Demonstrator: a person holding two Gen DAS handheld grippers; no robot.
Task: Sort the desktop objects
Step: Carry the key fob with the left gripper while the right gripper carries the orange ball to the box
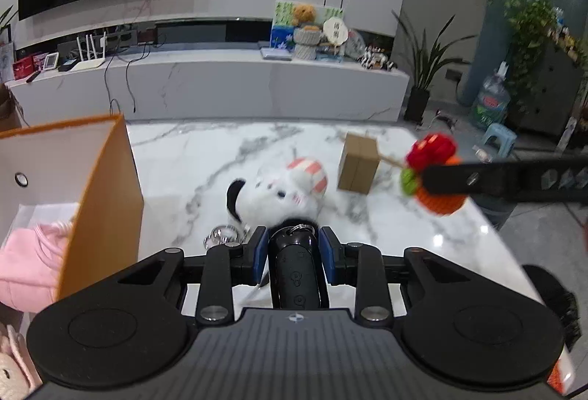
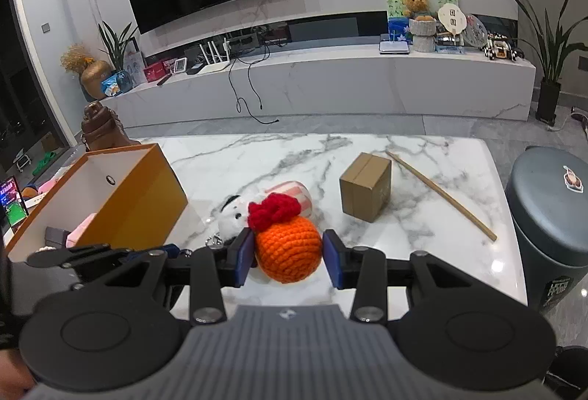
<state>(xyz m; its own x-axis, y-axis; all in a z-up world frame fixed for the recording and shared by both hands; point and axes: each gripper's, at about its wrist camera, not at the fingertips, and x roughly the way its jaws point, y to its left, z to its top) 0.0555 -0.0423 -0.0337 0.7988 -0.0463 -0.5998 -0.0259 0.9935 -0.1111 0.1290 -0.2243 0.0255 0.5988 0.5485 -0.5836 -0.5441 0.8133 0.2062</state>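
Note:
My left gripper (image 1: pixel 294 242) is shut on a black car key fob (image 1: pixel 296 271), whose key ring points forward over the marble table (image 1: pixel 205 150). Just beyond it lies a white plush cat with a pink striped cap (image 1: pixel 283 190), with loose metal rings (image 1: pixel 220 234) at its near side. My right gripper (image 2: pixel 289 258) is shut on an orange crocheted fruit with a red top (image 2: pixel 288 245). In the left wrist view the fruit (image 1: pixel 441 205) hangs above the table's right side. The plush cat (image 2: pixel 235 212) lies behind the fruit.
An open orange box (image 1: pixel 106 187) (image 2: pixel 147 194) stands at the left and holds pink soft things (image 1: pixel 25 260). A small cardboard box (image 2: pixel 365 187) and a wooden stick (image 2: pixel 441 194) lie at the back right. A grey bin (image 2: pixel 551 216) stands off the table's right edge.

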